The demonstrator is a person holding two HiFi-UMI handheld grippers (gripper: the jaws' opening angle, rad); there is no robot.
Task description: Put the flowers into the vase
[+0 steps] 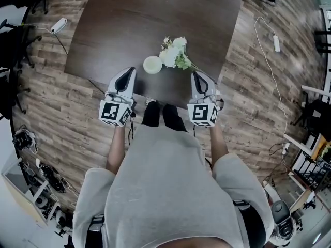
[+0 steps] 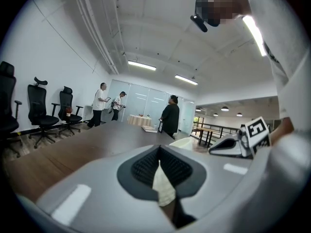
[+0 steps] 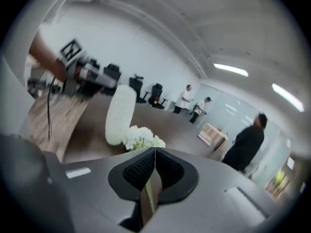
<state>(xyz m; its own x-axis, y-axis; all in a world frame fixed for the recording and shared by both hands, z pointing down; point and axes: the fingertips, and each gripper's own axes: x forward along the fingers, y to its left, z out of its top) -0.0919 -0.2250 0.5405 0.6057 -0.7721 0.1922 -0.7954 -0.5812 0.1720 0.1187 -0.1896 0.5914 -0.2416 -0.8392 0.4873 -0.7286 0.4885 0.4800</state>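
While the flowers (image 1: 173, 53) lie flat on the dark table (image 1: 129, 25), heads beside the white vase (image 1: 152, 64), their stem trails right back toward the right gripper (image 1: 195, 75). In the right gripper view the blooms (image 3: 141, 139) sit just past the tips of that gripper (image 3: 155, 152). Its jaws are pressed together, and a thin green stem line shows in the slot beneath them. The vase (image 3: 119, 115) stands upright just behind the blooms. Over on the other side, the left gripper (image 1: 130, 71) points at the table edge, just left of the vase, jaws (image 2: 159, 152) closed with nothing gripped. Both forearms reach forward, the marker cubes nearest the body.
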